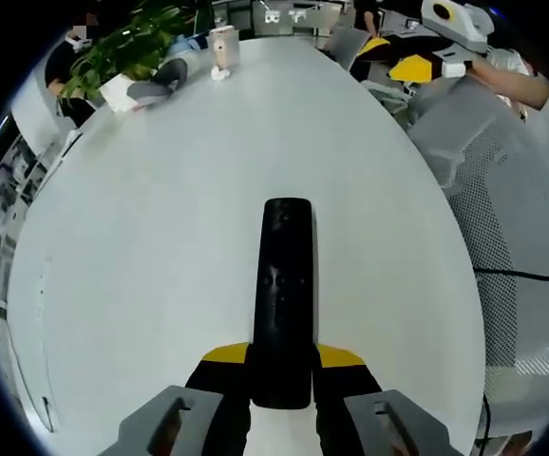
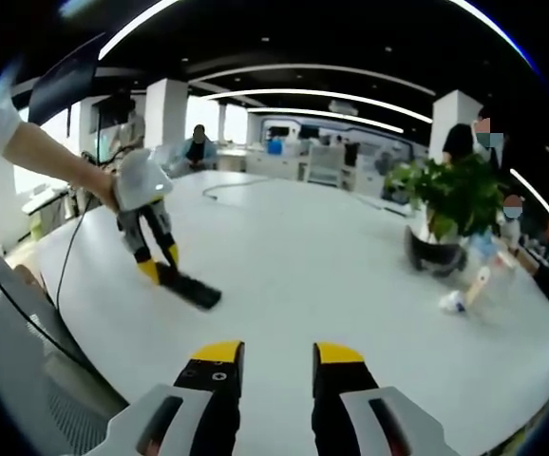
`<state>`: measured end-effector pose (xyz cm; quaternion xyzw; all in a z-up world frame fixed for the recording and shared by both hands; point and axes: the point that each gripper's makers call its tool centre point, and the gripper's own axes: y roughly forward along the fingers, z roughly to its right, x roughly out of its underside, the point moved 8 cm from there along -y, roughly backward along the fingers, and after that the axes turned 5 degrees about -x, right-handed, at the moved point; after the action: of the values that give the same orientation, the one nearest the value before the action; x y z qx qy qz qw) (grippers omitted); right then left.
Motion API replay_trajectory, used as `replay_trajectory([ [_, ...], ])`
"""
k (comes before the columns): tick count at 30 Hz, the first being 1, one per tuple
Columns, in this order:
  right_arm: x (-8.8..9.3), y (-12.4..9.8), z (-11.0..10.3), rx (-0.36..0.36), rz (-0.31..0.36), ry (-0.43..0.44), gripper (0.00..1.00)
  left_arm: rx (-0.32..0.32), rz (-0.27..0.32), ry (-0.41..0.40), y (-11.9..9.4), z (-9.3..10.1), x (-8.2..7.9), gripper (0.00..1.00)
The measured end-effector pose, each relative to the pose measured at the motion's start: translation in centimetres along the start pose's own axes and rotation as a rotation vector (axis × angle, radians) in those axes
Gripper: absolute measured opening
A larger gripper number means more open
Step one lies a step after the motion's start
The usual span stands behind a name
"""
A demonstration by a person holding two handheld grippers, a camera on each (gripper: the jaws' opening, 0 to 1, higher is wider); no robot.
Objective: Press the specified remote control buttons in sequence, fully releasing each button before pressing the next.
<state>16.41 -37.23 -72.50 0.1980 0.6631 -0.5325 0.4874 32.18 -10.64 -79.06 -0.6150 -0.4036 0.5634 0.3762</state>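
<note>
Evidently the left gripper [image 1: 282, 380] clamps its jaws on the remote control [image 1: 283, 299], steadying it on the desk [image 1: 160, 266]; the right gripper [image 2: 279, 366] hovers, jaws narrowly parted, free for pressing.

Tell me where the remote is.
The remote lies on the white table, its near end between the left gripper jaws, low-centre in the left gripper view.

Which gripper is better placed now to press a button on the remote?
Probably the right gripper: it is open and holds nothing. The left gripper is shut on the remote, steadying it on the table.
</note>
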Motion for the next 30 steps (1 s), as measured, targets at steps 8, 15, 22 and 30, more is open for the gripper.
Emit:
replay_trajectory([
  [8,0.1,0.2,-0.2,-0.024,-0.008,-0.001,0.22,0.007,-0.017,0.022,0.0,0.8,-0.2,0.23],
  [15,0.1,0.2,-0.4,-0.037,-0.016,-0.003,0.2,0.008,-0.022,0.02,-0.1,1.2,-0.1,0.23],
  [22,0.2,0.3,-0.5,-0.047,-0.025,-0.008,0.19,0.005,-0.015,0.005,-0.2,1.8,-0.1,0.23],
  [30,0.3,0.3,-0.7,-0.058,-0.038,-0.017,0.18,0.002,-0.008,-0.007,-0.3,2.7,-0.1,0.23],
])
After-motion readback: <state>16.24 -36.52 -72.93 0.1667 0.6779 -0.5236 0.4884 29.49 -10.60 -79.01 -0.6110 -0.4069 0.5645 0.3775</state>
